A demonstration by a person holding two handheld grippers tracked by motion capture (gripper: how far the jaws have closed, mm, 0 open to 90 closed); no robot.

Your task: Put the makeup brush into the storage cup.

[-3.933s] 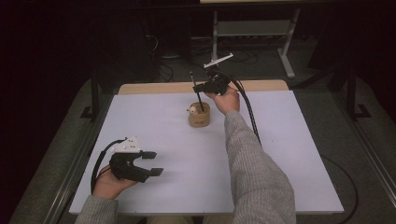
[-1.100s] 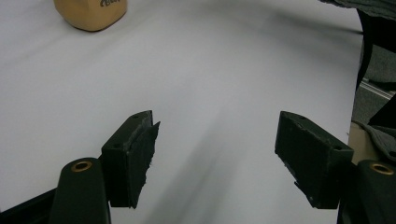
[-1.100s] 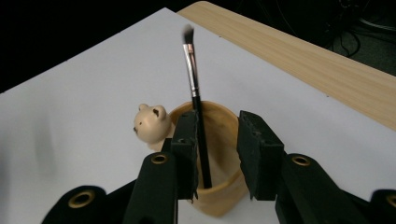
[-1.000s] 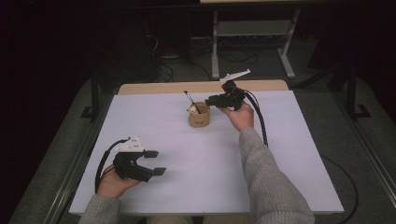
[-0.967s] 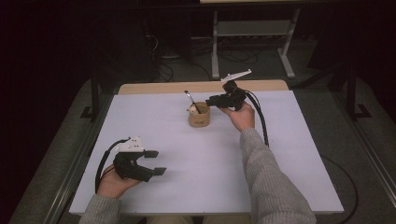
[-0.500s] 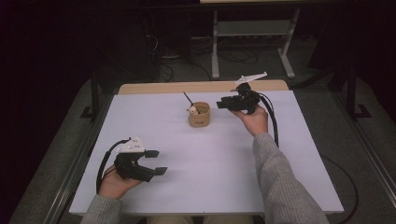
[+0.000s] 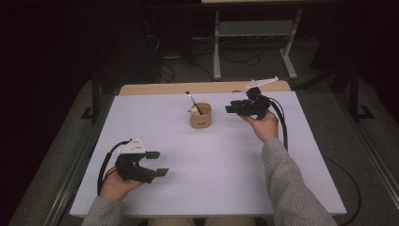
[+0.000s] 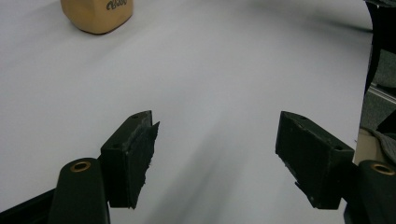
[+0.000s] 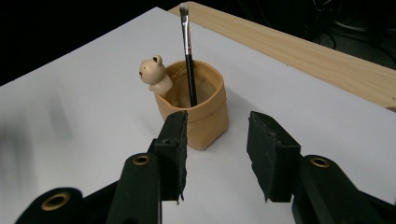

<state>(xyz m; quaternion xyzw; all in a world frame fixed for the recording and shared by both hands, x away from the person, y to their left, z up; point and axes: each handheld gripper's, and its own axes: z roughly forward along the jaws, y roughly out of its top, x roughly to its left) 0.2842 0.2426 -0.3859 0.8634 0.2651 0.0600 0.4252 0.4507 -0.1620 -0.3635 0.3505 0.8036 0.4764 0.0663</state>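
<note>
A tan cup (image 7: 201, 116) (image 9: 200, 108) (image 8: 97, 15) with a small bear figure (image 9: 153, 72) on its rim stands at the back middle of the white table. A black-handled brush (image 7: 193, 102) (image 9: 187, 51) leans inside it, bristles up. My right gripper (image 7: 231, 107) (image 9: 219, 156) hovers just right of the cup, pointing at it; its jaws have just been opening and nothing is between them. My left gripper (image 7: 157, 163) (image 8: 219, 158) rests open at the front left, jaws wide over bare table.
The white table top (image 7: 211, 165) has a wooden strip (image 7: 155, 88) along its far edge. Cables trail from both grippers. Metal stand legs (image 7: 254, 42) and cords lie on the dark floor behind the table.
My right gripper let go of the brush, which now leans in the cup, and drew back to the right while its jaws spread. The left hand stayed put.
</note>
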